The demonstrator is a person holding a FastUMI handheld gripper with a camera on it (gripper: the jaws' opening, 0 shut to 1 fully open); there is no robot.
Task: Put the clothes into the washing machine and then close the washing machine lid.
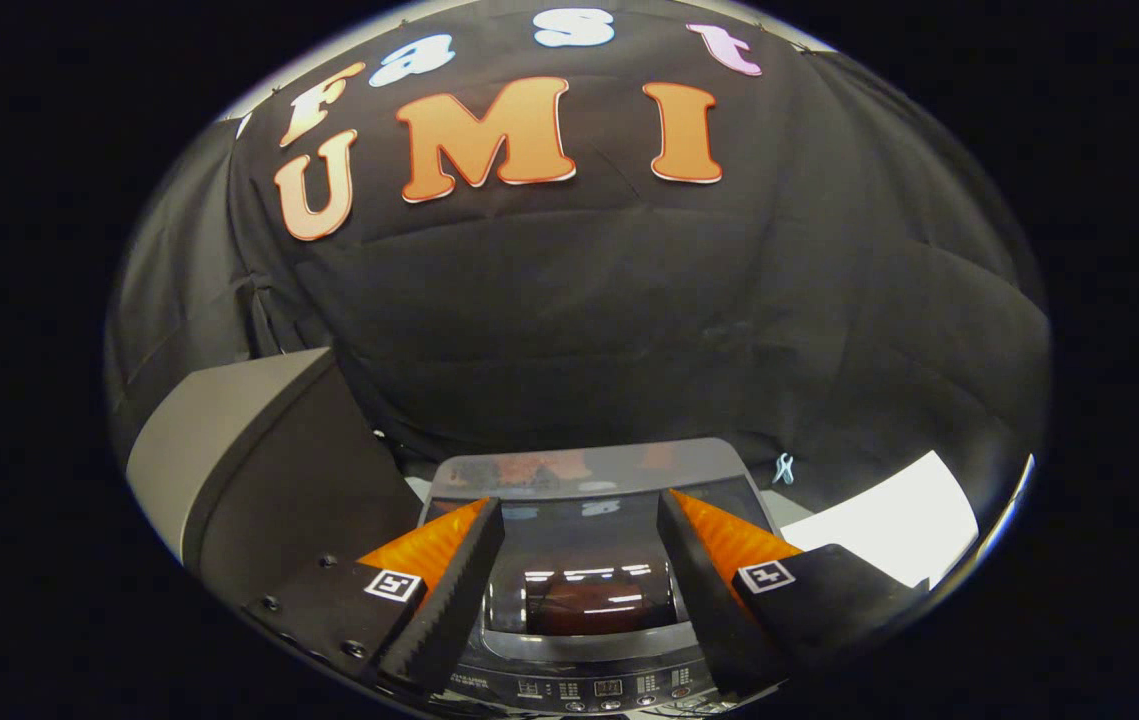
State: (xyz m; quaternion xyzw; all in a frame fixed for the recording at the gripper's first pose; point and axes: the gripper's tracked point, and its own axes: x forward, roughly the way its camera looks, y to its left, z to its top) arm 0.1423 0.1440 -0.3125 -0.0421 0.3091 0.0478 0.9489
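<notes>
Tool (579,545): fingers spread wide, nothing between the pads, holds nothing.
Left finger (449,590): black, toothed inner face, orange wedge behind it, square marker tag on its base.
Right finger (699,590): same build, orange wedge and marker tag on the outer side.
Washing machine (579,640): top-loader, right below and just ahead of the fingers, seen from above; sits in the gap between them.
Washing machine lid (589,500): dark glossy glass panel with a grey rim, lies flat over the tub, looks shut; its far edge reaches past the fingertips; bright light strips and orange shapes reflect in it.
Tub: something dark reddish shows through the glass between the fingers; cannot tell if that is cloth or reflection.
Clothes: cannot make them out for sure; possibly the reddish patch under the lid.
Control panel (609,688): strip of small buttons and displays on the near edge of the machine, between the finger bases.
Grey box (249,450): big dark grey slanted body left of the machine, just beyond the left finger.
White sheet (889,525): flat white surface right of the machine, beyond the right finger.
Small clip (783,468): pale, by the lid's far right corner, against the black cloth.
Backdrop (629,330): black cloth wall behind everything.
</notes>
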